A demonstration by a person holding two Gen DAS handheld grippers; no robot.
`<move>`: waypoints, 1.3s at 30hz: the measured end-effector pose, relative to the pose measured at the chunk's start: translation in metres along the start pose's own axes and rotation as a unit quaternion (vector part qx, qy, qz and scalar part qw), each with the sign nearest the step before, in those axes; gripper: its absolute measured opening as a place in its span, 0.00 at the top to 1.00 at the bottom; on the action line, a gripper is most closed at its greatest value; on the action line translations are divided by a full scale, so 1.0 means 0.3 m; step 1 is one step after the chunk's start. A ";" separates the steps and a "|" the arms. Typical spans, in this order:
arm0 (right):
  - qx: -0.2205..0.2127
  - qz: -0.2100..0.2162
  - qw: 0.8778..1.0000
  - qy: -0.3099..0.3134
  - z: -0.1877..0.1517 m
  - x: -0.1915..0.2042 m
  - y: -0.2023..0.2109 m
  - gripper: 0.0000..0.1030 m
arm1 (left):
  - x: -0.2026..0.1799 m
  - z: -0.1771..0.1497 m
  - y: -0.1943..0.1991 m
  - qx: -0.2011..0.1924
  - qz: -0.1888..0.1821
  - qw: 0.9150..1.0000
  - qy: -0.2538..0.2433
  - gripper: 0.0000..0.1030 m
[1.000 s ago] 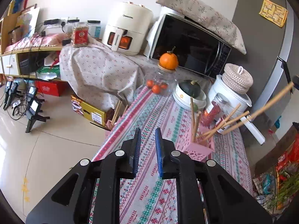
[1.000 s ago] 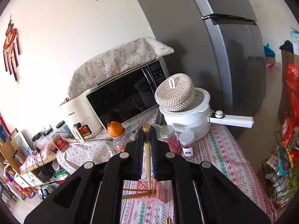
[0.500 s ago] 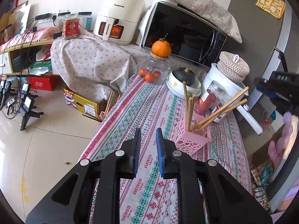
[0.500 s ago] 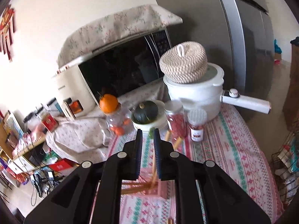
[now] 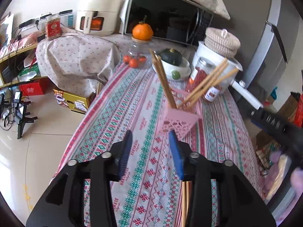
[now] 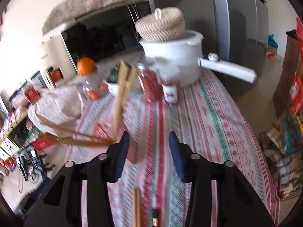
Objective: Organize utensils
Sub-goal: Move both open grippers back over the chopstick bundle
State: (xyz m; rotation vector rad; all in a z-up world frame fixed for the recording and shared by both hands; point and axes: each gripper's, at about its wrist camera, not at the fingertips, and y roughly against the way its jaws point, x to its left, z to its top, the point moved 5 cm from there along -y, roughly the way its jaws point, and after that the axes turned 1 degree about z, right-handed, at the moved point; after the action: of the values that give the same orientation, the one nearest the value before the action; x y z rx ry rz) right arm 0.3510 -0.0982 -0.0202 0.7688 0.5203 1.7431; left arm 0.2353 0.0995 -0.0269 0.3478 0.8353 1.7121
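Observation:
A pink slotted basket (image 5: 178,121) stands on the patterned tablecloth (image 5: 121,113) and holds several wooden chopsticks (image 5: 164,79) that lean left and right. My left gripper (image 5: 150,134) hovers just in front of the basket, its jaws opening with nothing between them. More chopsticks (image 5: 184,198) lie on the cloth under its right finger. In the blurred right wrist view my right gripper (image 6: 149,135) is low over the cloth, its jaws opening and empty. The chopsticks in the basket (image 6: 121,94) are up and to its left. A pair of chopsticks (image 6: 137,206) lies below it.
Behind the basket stand a white pot (image 5: 214,60) with a woven lid, two red-filled jars (image 5: 198,71), a bowl with a dark squash (image 5: 171,56) and a glass jar topped by an orange (image 5: 142,31). The microwave (image 5: 164,17) and fridge (image 5: 270,37) close the back. The table's left edge drops to the floor (image 5: 37,141).
My right gripper let go of the chopstick it held and sank toward the table. My left gripper moved closer to the basket. Both sets of jaws went from shut to apart.

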 end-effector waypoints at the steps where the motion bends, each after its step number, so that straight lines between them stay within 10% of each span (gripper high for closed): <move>1: 0.006 -0.008 1.000 0.006 -0.027 -0.017 -0.007 0.53 | -0.009 -0.008 -0.002 0.001 0.002 1.000 -0.004 0.51; 14: 0.103 -0.055 0.993 0.016 -0.279 -0.187 -0.027 0.15 | -0.086 -0.108 -0.106 0.078 0.001 0.997 -0.017 0.08; 30: 0.191 -0.030 0.981 -0.034 -0.474 -0.360 0.041 0.12 | -0.014 -0.238 -0.286 0.220 0.011 0.974 0.057 0.07; 39: 0.192 -0.027 0.980 -0.055 -0.487 -0.432 0.081 0.11 | -0.021 -0.254 -0.310 0.233 0.020 0.971 0.053 0.07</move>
State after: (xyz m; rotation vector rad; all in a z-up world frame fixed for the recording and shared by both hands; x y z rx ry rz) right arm 0.2531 -0.2242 -0.1353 1.1042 0.8066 1.5576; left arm 0.2572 0.0766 -0.1430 0.5954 1.3216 1.5688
